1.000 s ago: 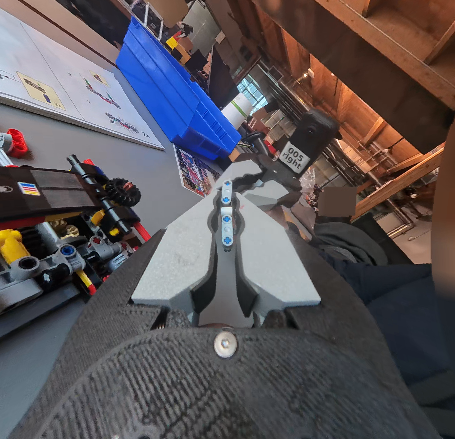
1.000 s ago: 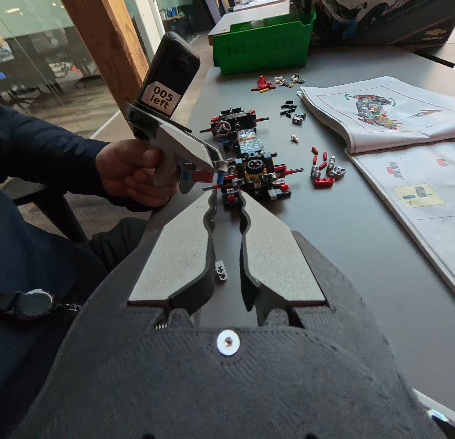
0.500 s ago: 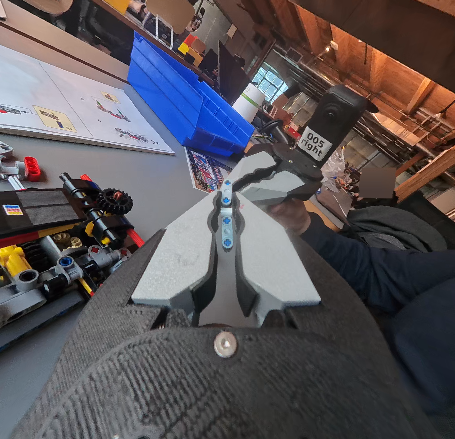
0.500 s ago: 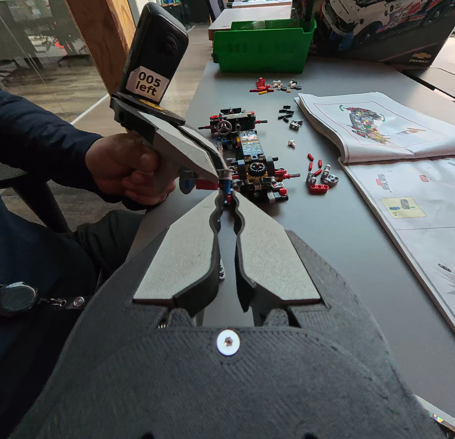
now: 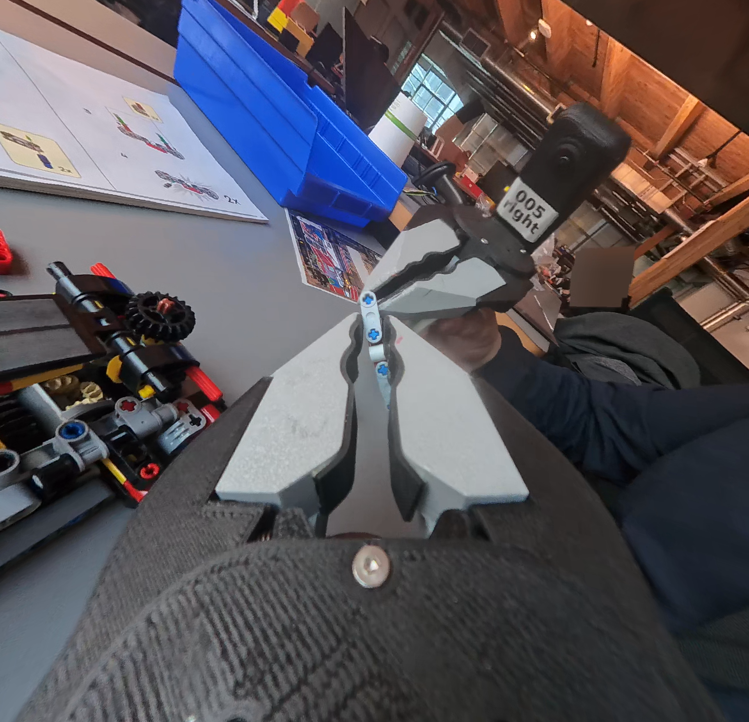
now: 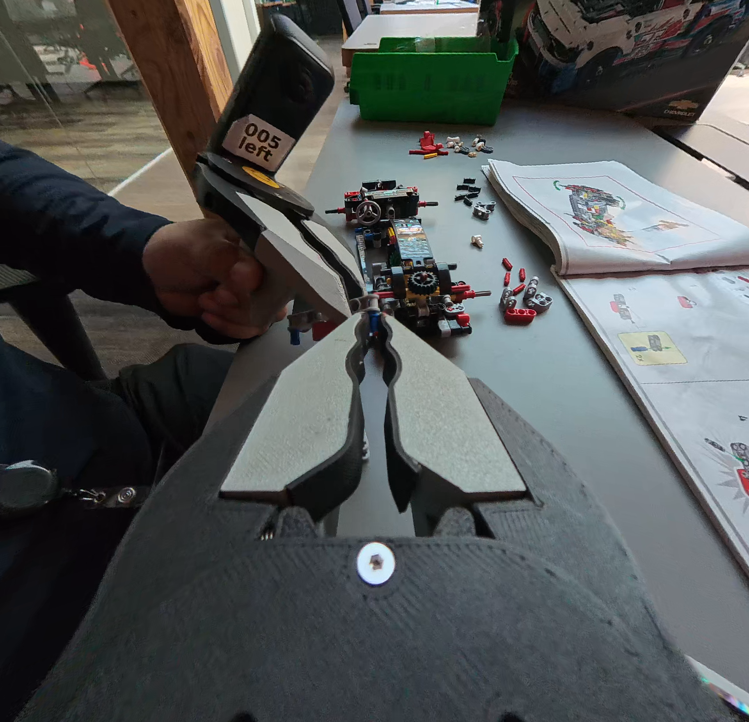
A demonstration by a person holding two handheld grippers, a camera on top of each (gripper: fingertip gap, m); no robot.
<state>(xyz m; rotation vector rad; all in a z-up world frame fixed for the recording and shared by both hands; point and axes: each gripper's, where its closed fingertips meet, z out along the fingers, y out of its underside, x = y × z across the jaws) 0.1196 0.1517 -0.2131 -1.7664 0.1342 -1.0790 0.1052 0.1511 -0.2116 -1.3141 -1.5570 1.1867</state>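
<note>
The left gripper [image 5: 373,338] clamps a light-grey beam with blue pins [image 5: 372,320] above the table edge. The right gripper [image 6: 375,325] is closed on its top blue pin [image 6: 373,322] (a skewed pull could pop the beam loose). Contents of the green bin [image 6: 429,82] and blue bin [image 5: 283,127] are hidden.

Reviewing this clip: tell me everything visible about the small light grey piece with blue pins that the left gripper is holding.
The light grey piece is a short, slim plastic link assembly, with blue cross-shaped pin ends showing in its holes. It stands roughly along the left gripper, clamped between the two dark wavy pads, its top end sticking out past the fingertips. That free end meets the tips of the right gripper, which pinch a blue pin at the piece's end. It is held above the grey table, beside the partly built model car.
</note>
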